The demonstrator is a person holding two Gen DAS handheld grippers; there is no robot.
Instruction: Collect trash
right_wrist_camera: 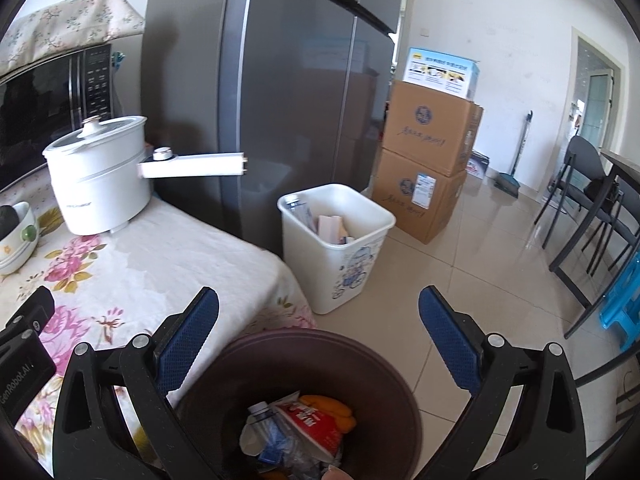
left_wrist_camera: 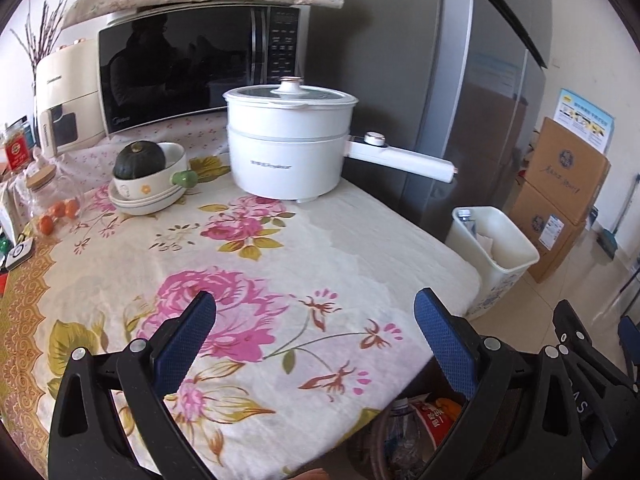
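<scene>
At far left of left wrist view: glass jar with wooden lid, orange fruits inside. Glossy ceramic bowl holds dark green squash. Centre: smooth white electric pot, straight handle, on floral cloth worktop. Left claw released, blue textured pads wide apart, nothing between. Right wrist view, lower centre: round brown bin holding crumpled trash — plastic bottle, red wrapper. Right claw released above it. Right of centre: white rectangular bin, stacked cardboard boxes.
</scene>
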